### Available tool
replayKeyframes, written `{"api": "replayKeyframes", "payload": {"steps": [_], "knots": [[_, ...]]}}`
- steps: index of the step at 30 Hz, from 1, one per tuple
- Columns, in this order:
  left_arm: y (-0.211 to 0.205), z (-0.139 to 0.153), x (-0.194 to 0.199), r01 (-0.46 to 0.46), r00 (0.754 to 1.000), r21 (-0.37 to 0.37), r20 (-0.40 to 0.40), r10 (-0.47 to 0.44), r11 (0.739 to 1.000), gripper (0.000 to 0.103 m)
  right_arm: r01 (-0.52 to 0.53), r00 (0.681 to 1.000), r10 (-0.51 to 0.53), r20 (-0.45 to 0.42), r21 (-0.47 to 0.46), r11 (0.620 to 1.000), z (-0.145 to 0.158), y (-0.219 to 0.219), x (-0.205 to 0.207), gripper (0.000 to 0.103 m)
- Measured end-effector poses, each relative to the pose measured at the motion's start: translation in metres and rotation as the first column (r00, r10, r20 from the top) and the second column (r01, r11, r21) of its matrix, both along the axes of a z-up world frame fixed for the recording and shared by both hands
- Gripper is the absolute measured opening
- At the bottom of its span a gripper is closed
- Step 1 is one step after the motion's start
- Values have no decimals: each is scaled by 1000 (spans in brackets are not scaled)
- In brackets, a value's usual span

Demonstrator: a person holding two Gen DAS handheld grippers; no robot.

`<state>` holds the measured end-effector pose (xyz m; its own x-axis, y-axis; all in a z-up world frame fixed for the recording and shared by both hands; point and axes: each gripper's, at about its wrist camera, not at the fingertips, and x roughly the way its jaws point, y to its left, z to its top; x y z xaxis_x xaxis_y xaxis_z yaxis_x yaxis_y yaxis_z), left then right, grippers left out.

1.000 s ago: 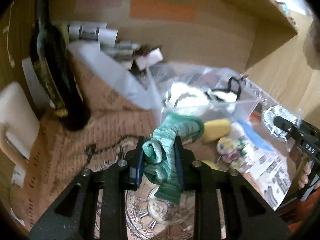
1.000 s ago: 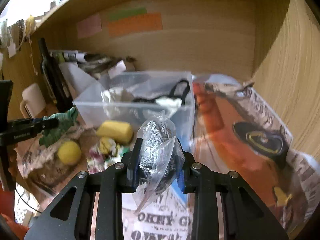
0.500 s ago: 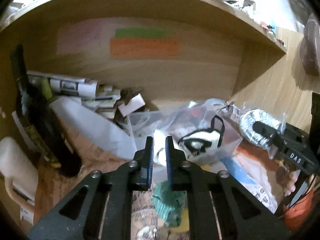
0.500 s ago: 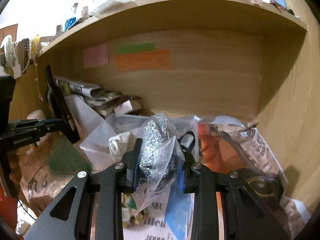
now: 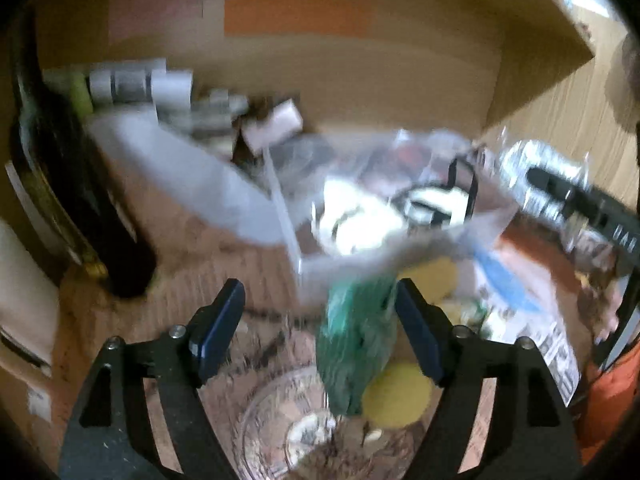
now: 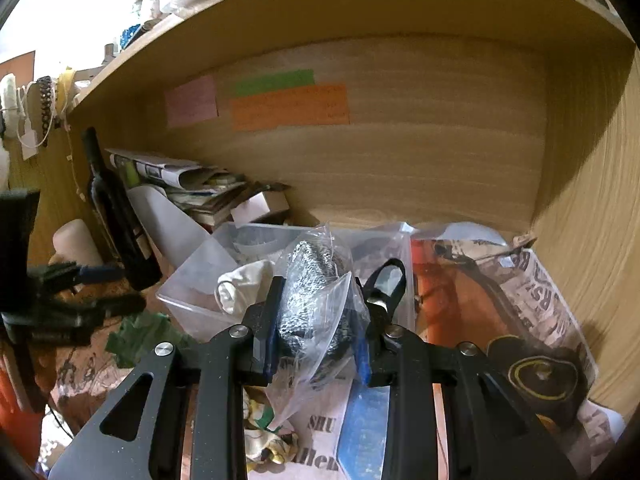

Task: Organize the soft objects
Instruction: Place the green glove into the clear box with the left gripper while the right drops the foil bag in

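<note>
Two tools show: the left tool [image 5: 320, 332] gapes wide, the green sock [image 5: 356, 344] lying on the table between its fingers beside a yellow ball [image 5: 396, 394]. The right tool [image 6: 316, 332] pinches a bagged grey sock [image 6: 316, 304] before the clear bin [image 6: 192, 280].

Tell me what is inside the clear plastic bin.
Inside the clear plastic bin lie a rolled white cloth and something with a black strap loop. The bagged grey item in the right gripper hides the middle.

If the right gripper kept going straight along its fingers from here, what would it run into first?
Most likely the clear plastic bin right ahead: the right gripper, shut on the bagged grey item, points at it. Depth is unclear, so it may pass over the near rim.
</note>
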<state>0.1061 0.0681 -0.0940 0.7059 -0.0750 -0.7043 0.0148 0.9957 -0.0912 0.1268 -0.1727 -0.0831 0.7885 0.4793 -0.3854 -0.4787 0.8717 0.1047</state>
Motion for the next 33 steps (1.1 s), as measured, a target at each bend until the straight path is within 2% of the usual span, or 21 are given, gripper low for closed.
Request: {"api": "replayKeyframes", "payload": {"steps": [1, 3, 5, 7, 15, 21, 26, 29, 33], "knots": [[2, -9, 2, 0, 1000, -14, -31, -1, 1000, 77, 1, 1000, -1, -5, 1, 1000, -2, -1, 1, 27], [3, -22, 4, 2, 998, -38, -67, -5, 999, 69, 2, 1000, -2, -16, 2, 1000, -4, -1, 2, 27], [2, -30, 6, 27, 995, -64, -96, -33, 998, 35, 3, 1000, -3, -25, 1, 1000, -6, -1, 4, 27], [-2, -34, 7, 26, 995, -60, -98, -32, 998, 25, 6, 999, -6, -34, -2, 1000, -9, -1, 6, 27], [-11, -23, -4, 25, 999, -25, -34, -26, 999, 15, 22, 999, -22, -48, -9, 1000, -12, -4, 8, 27], [-14, 13, -14, 46, 998, -15, 48, -45, 999, 15, 27, 999, -27, -24, -12, 1000, -5, -6, 8, 27], [-17, 53, -15, 40, 988, 10, 150, -41, 999, 15, 19, 1000, -19, 14, -14, 1000, 6, -3, 13, 27], [-17, 70, -4, 15, 978, 35, 209, -22, 999, 15, 5, 1000, -5, 30, -11, 1000, 11, 1, 17, 27], [-13, 74, 18, -13, 974, 35, 228, 5, 999, 15, -24, 999, 24, 35, -11, 1000, 15, 13, 27, 27]]}}
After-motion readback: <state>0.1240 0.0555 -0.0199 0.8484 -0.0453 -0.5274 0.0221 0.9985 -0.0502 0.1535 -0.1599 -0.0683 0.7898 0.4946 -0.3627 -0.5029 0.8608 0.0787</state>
